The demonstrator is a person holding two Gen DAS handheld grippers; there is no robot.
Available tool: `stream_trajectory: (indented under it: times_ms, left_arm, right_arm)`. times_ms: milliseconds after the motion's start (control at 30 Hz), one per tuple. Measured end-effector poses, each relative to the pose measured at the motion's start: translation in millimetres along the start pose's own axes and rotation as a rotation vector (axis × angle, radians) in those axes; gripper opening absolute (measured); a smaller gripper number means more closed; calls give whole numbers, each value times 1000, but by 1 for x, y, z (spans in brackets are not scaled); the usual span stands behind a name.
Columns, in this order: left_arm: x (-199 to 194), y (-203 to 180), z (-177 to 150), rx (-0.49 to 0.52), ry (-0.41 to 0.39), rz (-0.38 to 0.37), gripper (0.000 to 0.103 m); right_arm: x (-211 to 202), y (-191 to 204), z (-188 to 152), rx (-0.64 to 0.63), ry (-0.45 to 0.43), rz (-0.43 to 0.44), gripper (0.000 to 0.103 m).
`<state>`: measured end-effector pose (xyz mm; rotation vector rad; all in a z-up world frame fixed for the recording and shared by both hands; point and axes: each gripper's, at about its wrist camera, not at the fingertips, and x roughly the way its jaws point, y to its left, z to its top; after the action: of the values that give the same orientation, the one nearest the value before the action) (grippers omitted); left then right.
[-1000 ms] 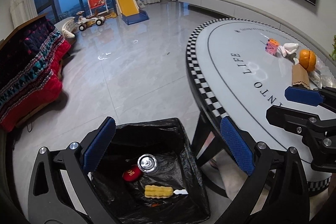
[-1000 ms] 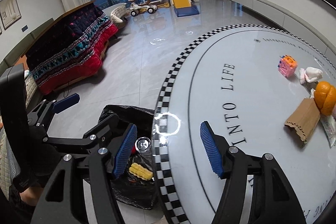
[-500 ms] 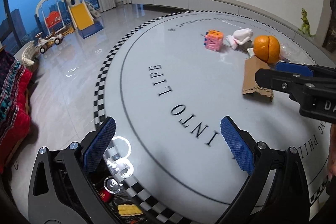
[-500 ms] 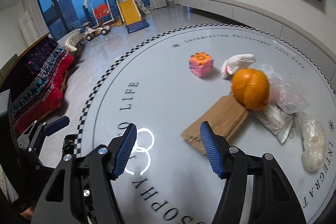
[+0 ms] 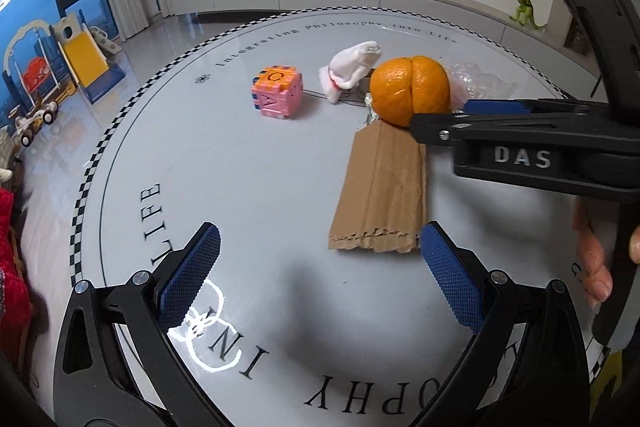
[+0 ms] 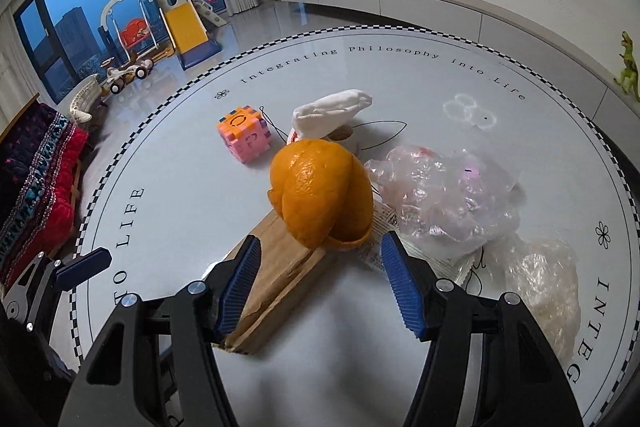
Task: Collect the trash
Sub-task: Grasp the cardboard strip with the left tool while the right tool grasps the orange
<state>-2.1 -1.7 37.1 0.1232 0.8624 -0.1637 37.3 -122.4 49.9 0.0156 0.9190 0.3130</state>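
Note:
On the round white table (image 5: 240, 167) lies a trash pile: an orange peel (image 6: 320, 187) resting on a strip of brown cardboard (image 6: 276, 267), a crumpled white tissue (image 6: 332, 111), and clear plastic bags (image 6: 440, 195). My right gripper (image 6: 320, 247) is open, its blue pads on either side of the peel's near edge, over the cardboard, not touching. My left gripper (image 5: 316, 247) is open and empty above the table; its right pad is beside the cardboard's (image 5: 380, 187) torn near end. In the left wrist view the right gripper (image 5: 442, 117) partly hides the peel (image 5: 408, 91).
A pink and orange toy cube (image 5: 276, 93) stands left of the tissue (image 5: 350, 67). Another crumpled plastic bag (image 6: 544, 279) lies at the right. A green dinosaur (image 5: 524, 5) stands beyond the table. A hand (image 5: 596, 259) holds the right gripper. Sofa and play slide are far left.
Both grippers have swung from the black trash bag on the floor beside the table to over the table and closed in on the trash pile. Both stayed open.

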Motion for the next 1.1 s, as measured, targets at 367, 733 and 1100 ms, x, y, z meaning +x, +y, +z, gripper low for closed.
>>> stream_trajectory:
  times_ms: [367, 733, 1100]
  left_arm:
    - [27, -20, 14, 29, 59, -86, 97]
    - [52, -22, 17, -18, 109, -210, 33]
    - [7, 10, -18, -91, 56, -194, 32]
  right_arm:
    - [20, 0, 19, -24, 8, 36, 47]
    - [-6, -13, 11, 53, -18, 114, 47]
    - [-30, 3, -10, 49, -28, 135, 47]
